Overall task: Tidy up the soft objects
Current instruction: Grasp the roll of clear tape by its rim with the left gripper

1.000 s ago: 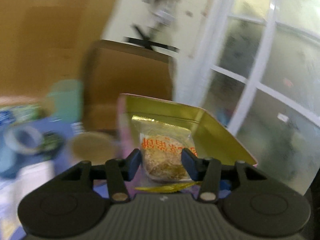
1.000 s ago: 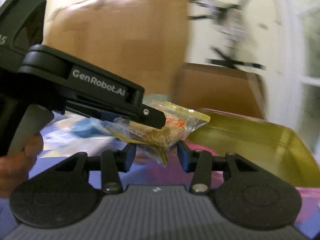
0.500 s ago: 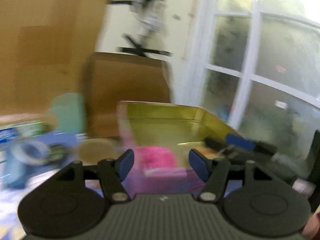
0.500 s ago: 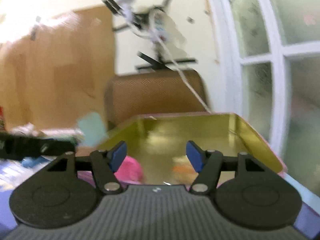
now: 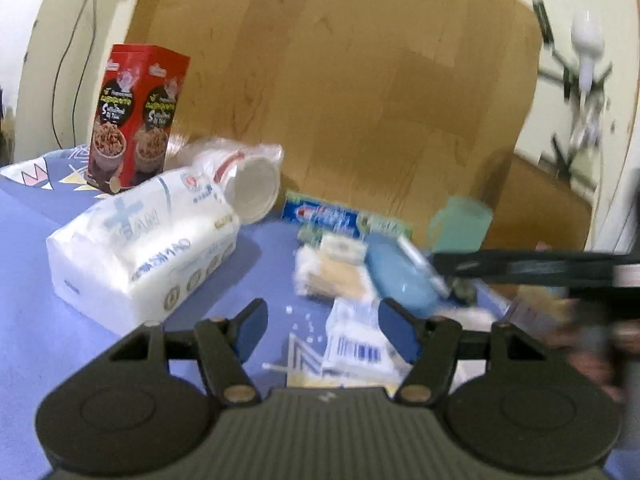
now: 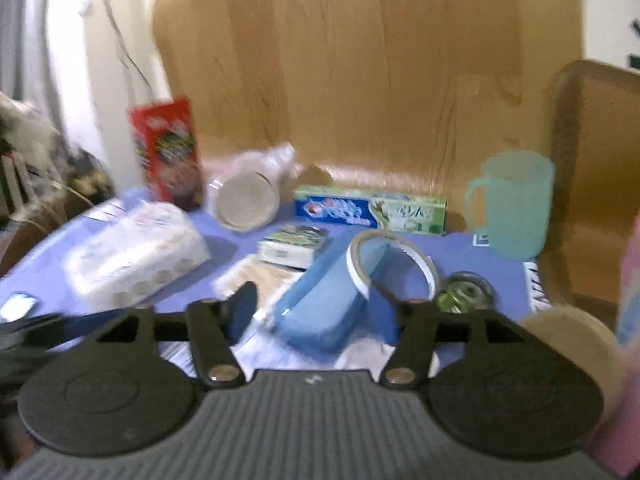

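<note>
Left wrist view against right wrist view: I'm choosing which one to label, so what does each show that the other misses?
Only the left wrist view shows the barcoded white packet between the open left gripper's fingers, and a wall lamp. Only the right shows the tape roll leaning on the blue pouch, and a tan disc. Both show the tissue pack, red snack box, toothpaste box and green mug.

Tissue pack (image 5: 140, 252) lying left on the cloth (image 5: 40, 280), snack box (image 5: 134, 116) behind it, cup sleeve (image 5: 244, 184) to its right, then toothpaste box (image 6: 370, 210) and mug (image 6: 512, 204) along the headboard (image 5: 340, 80).
</note>
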